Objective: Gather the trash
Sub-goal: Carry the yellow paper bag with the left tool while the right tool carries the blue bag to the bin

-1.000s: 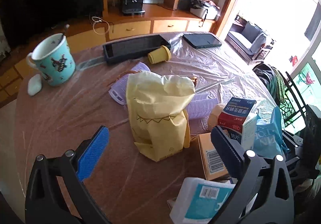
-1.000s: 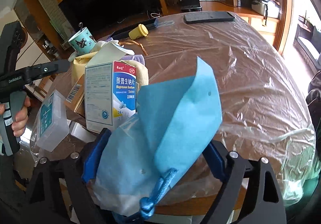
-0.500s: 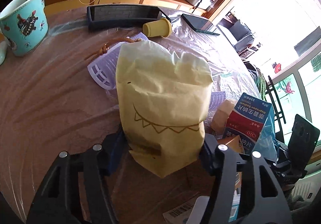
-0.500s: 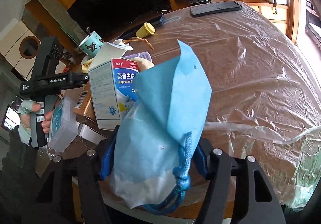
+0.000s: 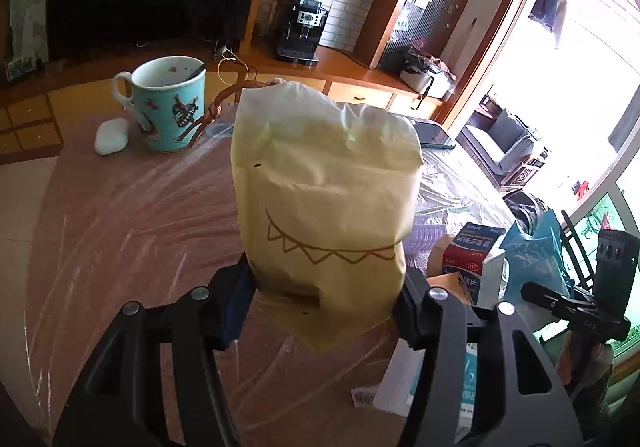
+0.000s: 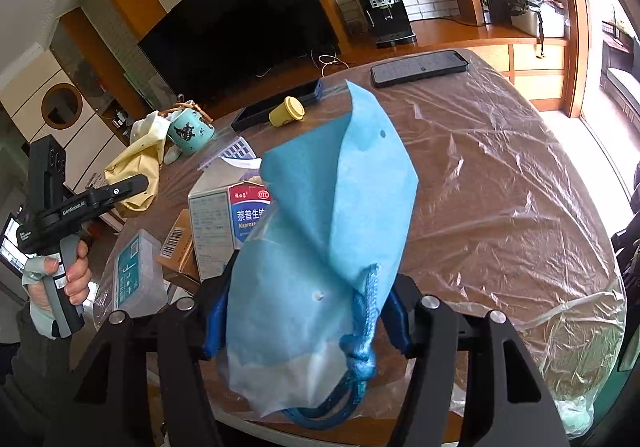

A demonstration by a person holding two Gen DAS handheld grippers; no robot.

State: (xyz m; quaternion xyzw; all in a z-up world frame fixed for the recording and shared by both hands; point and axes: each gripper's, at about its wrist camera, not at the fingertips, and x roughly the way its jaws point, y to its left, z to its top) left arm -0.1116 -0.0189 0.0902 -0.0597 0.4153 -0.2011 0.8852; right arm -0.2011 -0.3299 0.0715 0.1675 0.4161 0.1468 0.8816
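My left gripper (image 5: 324,307) is shut on a yellow paper bag (image 5: 324,199) with a brown zigzag line and holds it lifted off the table; the bag also shows in the right wrist view (image 6: 134,175). My right gripper (image 6: 304,323) is shut on a blue drawstring bag (image 6: 332,215), held up above the table's near edge; it also shows in the left wrist view (image 5: 532,259). A blue and white medicine box (image 6: 224,223) stands behind the blue bag, next to a brown carton (image 6: 178,243) and a clear plastic box (image 6: 134,279).
The round table (image 6: 500,175) is covered in plastic film. On it are a teal mug (image 5: 170,107), a white case (image 5: 111,131), a yellow cup lying down (image 6: 286,111), a dark tray (image 6: 276,105), a phone (image 6: 418,67) and a white perforated sheet (image 6: 236,151).
My left gripper has lifted the yellow bag off the table and turned toward the mug. My right gripper has raised the blue bag slightly and tilted it.
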